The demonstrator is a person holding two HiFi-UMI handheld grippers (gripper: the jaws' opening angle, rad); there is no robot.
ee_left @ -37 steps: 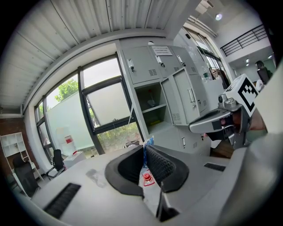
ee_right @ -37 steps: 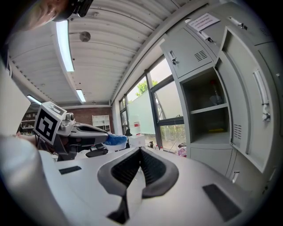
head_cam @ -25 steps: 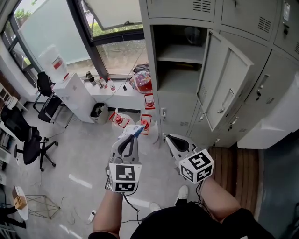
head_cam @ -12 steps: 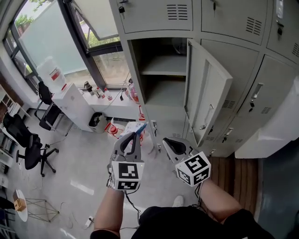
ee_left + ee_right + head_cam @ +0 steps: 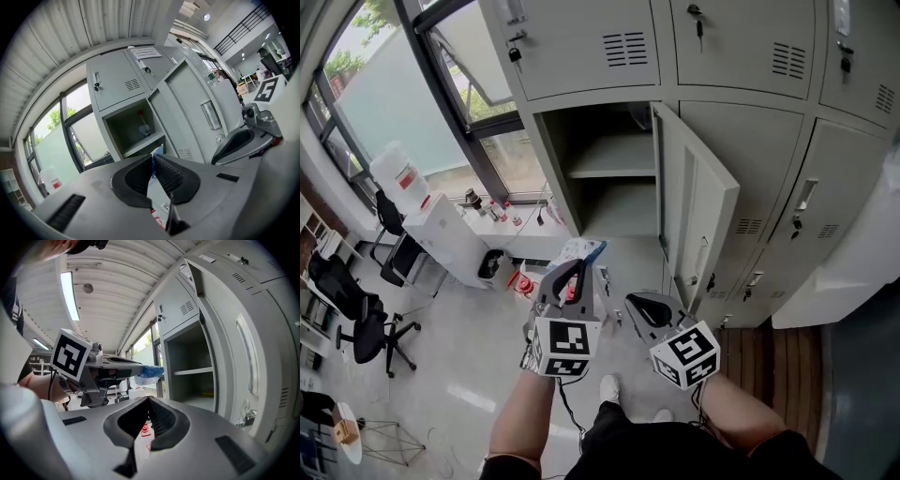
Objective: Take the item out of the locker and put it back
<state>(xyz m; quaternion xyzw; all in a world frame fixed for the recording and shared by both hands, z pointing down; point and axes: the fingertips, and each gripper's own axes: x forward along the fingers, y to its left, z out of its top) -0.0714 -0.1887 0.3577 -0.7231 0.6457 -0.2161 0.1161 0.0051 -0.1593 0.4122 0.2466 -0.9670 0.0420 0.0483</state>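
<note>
Packet (image 5: 585, 251), white with a blue end (crinkly plastic, I think), pinched tight in my left gripper (image 5: 575, 268); my right gripper (image 5: 639, 302) is closed on nothing.

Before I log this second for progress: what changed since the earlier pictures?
The left gripper, shut on the blue-and-white packet, moved up toward the open locker; the right gripper followed. Unchanged: the grip, the right gripper shut and empty, the door open.

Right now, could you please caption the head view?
Left gripper holds a blue-and-white packet before the open locker; right gripper shut, empty.
</note>
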